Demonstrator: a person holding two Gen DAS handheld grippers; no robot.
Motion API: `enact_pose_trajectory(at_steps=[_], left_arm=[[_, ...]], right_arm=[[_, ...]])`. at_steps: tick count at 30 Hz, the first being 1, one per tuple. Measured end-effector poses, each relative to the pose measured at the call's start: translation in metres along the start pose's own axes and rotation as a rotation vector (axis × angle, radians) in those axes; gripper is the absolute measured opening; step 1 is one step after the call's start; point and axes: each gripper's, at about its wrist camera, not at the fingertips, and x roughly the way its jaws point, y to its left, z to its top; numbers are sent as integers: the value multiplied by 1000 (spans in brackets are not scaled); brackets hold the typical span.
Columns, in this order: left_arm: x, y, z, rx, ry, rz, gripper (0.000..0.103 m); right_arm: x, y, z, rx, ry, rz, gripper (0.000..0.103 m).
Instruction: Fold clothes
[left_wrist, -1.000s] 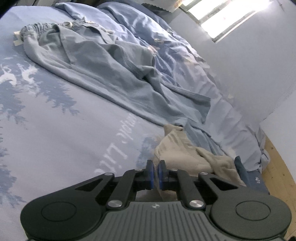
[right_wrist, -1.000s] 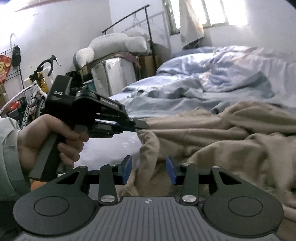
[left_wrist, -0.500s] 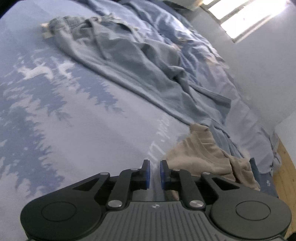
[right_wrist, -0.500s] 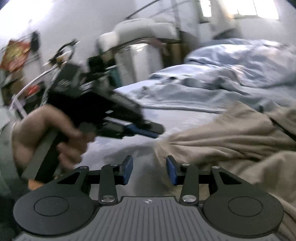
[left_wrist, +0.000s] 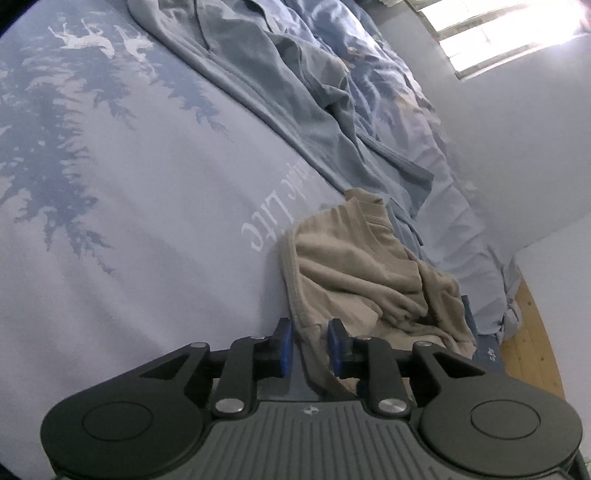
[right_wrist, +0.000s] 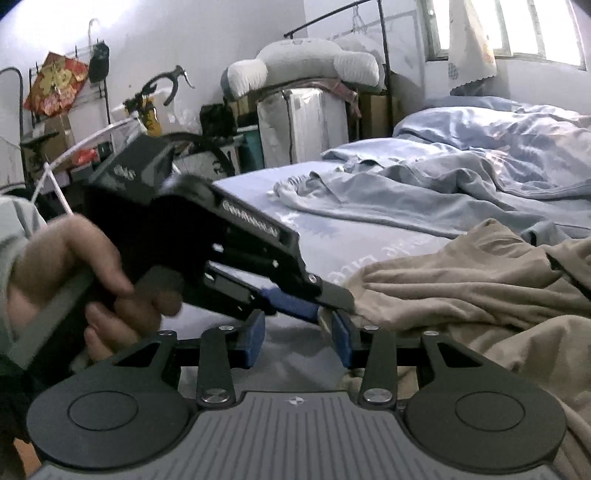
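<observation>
A crumpled beige garment (left_wrist: 354, 266) lies on the blue printed bed sheet (left_wrist: 129, 221). My left gripper (left_wrist: 310, 326) is low over the garment's near hem. Its jaws are opening, and the hem edge runs between the blue pads without being pressed. In the right wrist view a hand (right_wrist: 74, 277) holds that left gripper (right_wrist: 332, 299), its tip at the edge of the beige garment (right_wrist: 461, 288). My right gripper (right_wrist: 297, 325) stands open just in front, with bare sheet between its fingers and the cloth edge by its right finger. A grey-blue garment (left_wrist: 295, 92) lies further up the bed.
A rumpled blue duvet (right_wrist: 498, 140) fills the far side of the bed under a window. Wooden floor (left_wrist: 532, 350) shows past the bed's corner. Beside the bed stand a bicycle (right_wrist: 159, 110) and a white box topped with a pillow (right_wrist: 303, 66).
The left gripper has sunk toward the beige garment's hem and its jaws have gone from shut to parted. The hem now lies between the pads. The right gripper has shifted sideways, still open.
</observation>
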Motion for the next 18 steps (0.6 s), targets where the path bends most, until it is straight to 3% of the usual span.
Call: enact_pose_trajectory(at_steps=[11,13,18], left_arm=[[10,-10,1,26,-61,32,18],[9,-15,1,54,-82,35,10],[2,-21,3,57,-143,53,7]], right_arm=[[-20,-7,5,35,-40,4,43],[-23,-7,6,37,-43,-1,43],[-36,-11,6,38,-56,-33,43]])
